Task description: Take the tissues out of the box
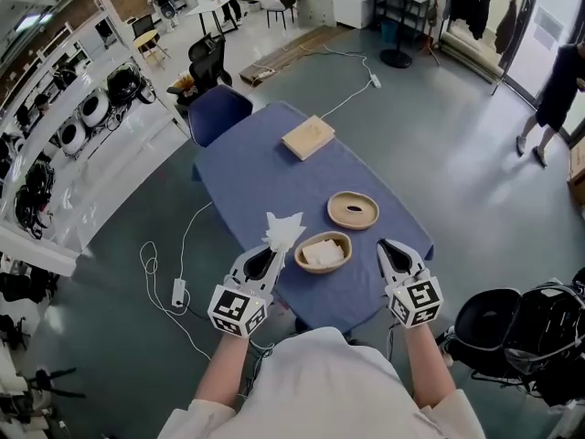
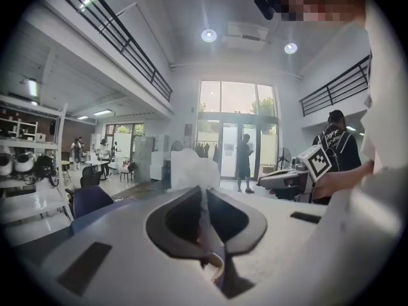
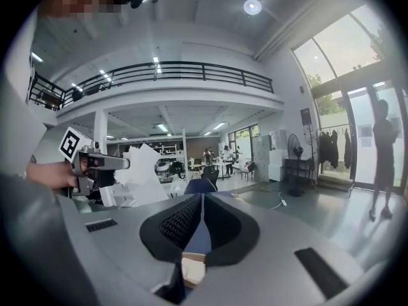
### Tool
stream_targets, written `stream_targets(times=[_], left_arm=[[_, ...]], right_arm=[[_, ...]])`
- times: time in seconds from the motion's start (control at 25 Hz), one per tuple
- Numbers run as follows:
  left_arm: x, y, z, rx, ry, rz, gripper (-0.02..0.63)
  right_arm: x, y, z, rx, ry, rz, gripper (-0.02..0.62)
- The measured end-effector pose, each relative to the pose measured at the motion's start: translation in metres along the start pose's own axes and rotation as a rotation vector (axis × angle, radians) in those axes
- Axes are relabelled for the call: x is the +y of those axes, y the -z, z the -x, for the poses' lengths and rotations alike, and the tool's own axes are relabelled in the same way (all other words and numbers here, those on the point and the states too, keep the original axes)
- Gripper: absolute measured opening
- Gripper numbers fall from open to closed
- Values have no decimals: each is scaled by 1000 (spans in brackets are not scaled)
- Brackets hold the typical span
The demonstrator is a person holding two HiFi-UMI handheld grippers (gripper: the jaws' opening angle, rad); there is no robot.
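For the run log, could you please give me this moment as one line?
left gripper: shut on tissue, clear of box | right gripper: shut, empty | box: open, tissues inside | lid: on table beside box

Head view, both arms: the left forearm (image 1: pixel 226 373) and right forearm (image 1: pixel 426 373) reach forward from short white sleeves, each carrying a gripper held side by side and pointing nearly level, tipped slightly down. The left gripper (image 1: pixel 271 248) has its jaws pinched on a white tissue (image 1: pixel 284 229) that stands up from the tips. The right gripper (image 1: pixel 385 246) has its jaws drawn together with nothing between them.
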State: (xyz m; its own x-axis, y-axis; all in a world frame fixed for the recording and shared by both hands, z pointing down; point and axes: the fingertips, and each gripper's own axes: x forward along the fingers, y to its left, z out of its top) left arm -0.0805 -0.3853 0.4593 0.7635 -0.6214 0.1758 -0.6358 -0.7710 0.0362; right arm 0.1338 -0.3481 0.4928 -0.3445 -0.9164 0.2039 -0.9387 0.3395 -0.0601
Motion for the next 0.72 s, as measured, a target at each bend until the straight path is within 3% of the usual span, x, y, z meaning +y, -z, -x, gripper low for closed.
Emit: stream_targets(times=[0.4, 0.72], left_arm=[[5, -26, 15, -63, -30, 5, 29], [5, -23, 13, -72, -45, 24, 29]], right_arm=[[-5, -30, 6, -45, 3, 29, 38], [-7, -35, 12, -61, -10, 68, 38]])
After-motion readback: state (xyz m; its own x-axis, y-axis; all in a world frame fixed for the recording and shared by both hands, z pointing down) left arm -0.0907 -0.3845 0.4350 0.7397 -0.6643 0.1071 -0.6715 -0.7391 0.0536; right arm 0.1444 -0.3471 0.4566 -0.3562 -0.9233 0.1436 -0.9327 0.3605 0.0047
